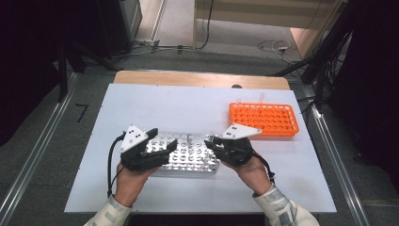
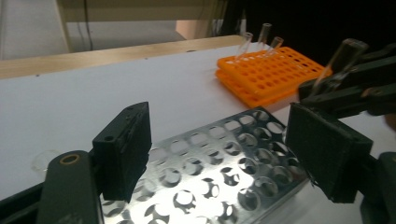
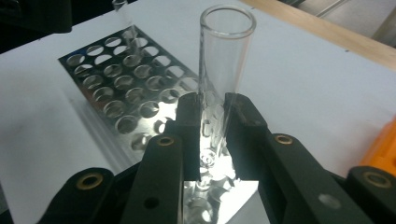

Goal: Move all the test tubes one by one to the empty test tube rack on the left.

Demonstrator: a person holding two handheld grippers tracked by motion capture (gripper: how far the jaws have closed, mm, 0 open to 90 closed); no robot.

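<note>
Clamping a clear glass test tube upright between its narrow-set jaws, the right gripper hangs over the near right end of the metal rack. The left gripper, jaws apart and holding nothing, straddles that rack's left end. An orange rack with a few tubes lies beyond the metal rack, to its right.

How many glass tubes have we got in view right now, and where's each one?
5. One glass tube is clamped in the right gripper. One stands in the metal rack, at its far end. Three stand in the orange rack along its back edge. More may be hidden.
</note>
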